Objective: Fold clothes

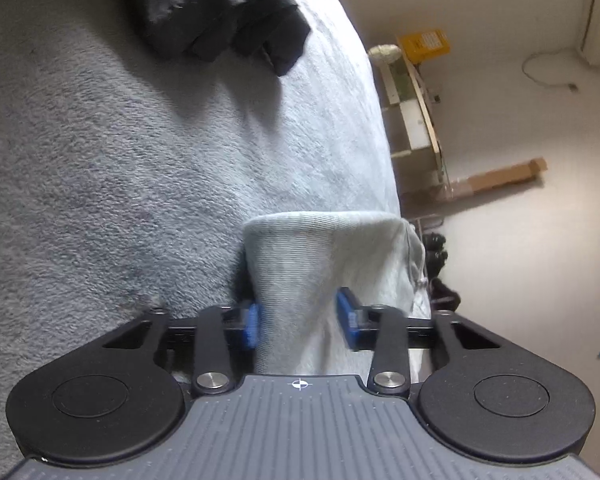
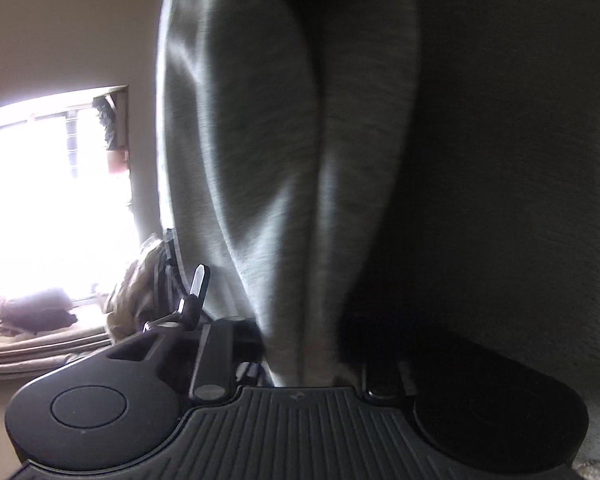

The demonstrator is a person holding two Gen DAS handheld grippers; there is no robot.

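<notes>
Here, a light grey garment (image 1: 324, 276) stretches lengthwise away from the left gripper (image 1: 300, 320), whose blue pads (image 1: 252, 326) pinch a bunched fold above a grey fleece blanket (image 1: 100, 160). The right gripper (image 2: 306, 372) has its jaws narrowed on another hanging fold. A dark garment (image 1: 228, 16) lies well apart.

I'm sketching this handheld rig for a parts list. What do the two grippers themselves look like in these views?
The left gripper has blue finger pads on black linkage arms with silver pivot bolts, two round black discs at the sides, and a ribbed grey base bearing a small white crosshair mark. The right gripper shows the same black discs, linkages and ribbed base; its pads are hidden in shadow and cloth.
</notes>
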